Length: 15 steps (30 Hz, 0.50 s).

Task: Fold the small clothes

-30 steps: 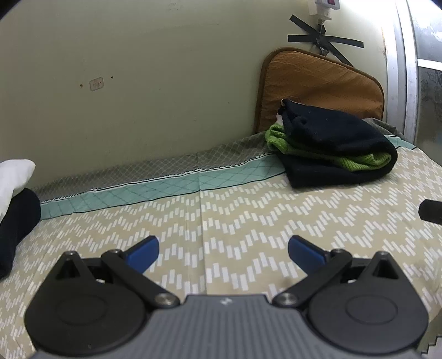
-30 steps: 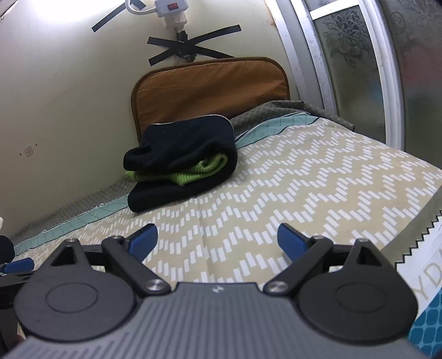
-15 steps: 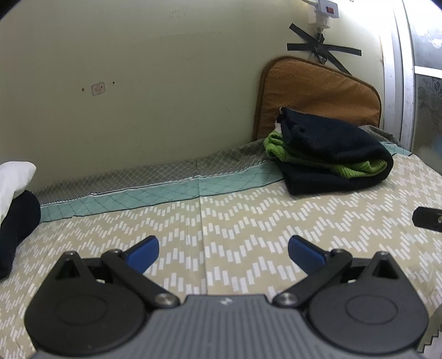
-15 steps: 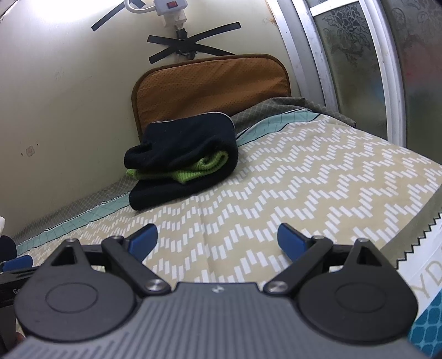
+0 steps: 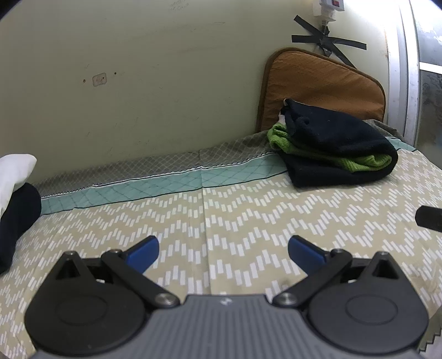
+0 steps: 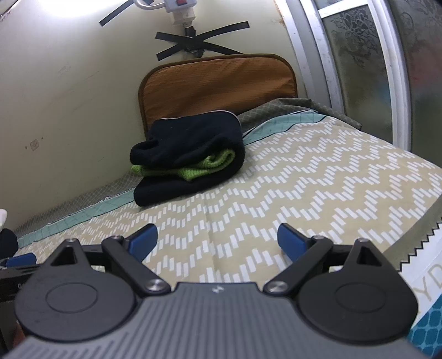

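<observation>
**Folded pile at the wall, both grippers spread and empty**

Left wrist view: the left gripper [image 5: 223, 248] fills the bottom of the frame, its blue fingertips [image 5: 143, 251] spread wide with nothing between them, above the zigzag bedsheet [image 5: 248, 210]. The folded clothes [image 5: 335, 149] sit in the right half of the frame, upper middle: a dark navy garment wrapped around a bright green knit layer that shows as a band along the front edge and a tuft at the left end. The pile's long axis runs from upper left to lower right in this frame, its rounded folded end pointing right. It lies on the sheet near the teal border strip [image 5: 154, 185] and touches or nearly touches the brown cushion [image 5: 320, 85] propped against the wall. At the left edge a white item [image 5: 13, 171] rests on a dark one [image 5: 16, 215]; a black part, not identifiable, pokes in at the right edge.

Right wrist view: the right gripper [image 6: 217, 237] is likewise wide apart and holds nothing. Here the folded clothes [image 6: 190, 157] sit left of centre, long axis rising from lower left to upper right, the green layer open toward the camera. Only this view shows the frosted window [image 6: 359, 63] in the upper right and the power strip [image 6: 182, 5] taped to the wall at the top, in full, plus a blue fingertip of the left gripper at the lower left edge
</observation>
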### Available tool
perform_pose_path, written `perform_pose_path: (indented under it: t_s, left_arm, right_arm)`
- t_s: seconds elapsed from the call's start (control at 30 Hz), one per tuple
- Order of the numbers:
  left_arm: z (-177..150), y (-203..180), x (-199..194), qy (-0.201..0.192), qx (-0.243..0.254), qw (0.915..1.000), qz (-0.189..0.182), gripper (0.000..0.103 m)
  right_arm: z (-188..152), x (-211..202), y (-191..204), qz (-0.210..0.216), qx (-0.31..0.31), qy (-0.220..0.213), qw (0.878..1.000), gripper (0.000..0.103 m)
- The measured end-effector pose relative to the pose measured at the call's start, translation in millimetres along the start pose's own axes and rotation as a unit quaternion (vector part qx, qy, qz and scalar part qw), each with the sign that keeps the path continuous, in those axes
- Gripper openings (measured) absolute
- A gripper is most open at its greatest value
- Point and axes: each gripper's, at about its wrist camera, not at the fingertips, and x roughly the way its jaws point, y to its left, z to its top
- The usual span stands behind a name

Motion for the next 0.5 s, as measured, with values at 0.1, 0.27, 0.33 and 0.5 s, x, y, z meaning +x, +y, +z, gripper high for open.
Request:
perform_pose_path:
  t_s: [0.1, 0.27, 0.33, 0.5]
  left_arm:
    - [0.1, -0.2, 0.5, 0.001, -0.001, 1.0, 0.0, 0.103]
    - [0.2, -0.2, 1.3, 0.003, -0.002, 1.0, -0.002, 0.103]
    - [0.1, 0.3, 2.0, 0.004, -0.004, 1.0, -0.003, 0.103]
    - [-0.3, 0.8, 2.7, 0.006, -0.005, 1.0, -0.003, 0.103]
  right_arm:
    - [0.4, -0.4, -1.0, 0.001, 0.001, 0.0, 1.0, 0.095]
    - [0.6, -0.4, -1.4, 0.001, 0.001, 0.0, 1.0, 0.095]
    - [0.7, -0.2, -1.6, 0.002, 0.0, 0.0, 1.0, 0.095]
    - [0.5, -0.7, -1.1, 0.002, -0.001, -0.001, 1.0, 0.095]
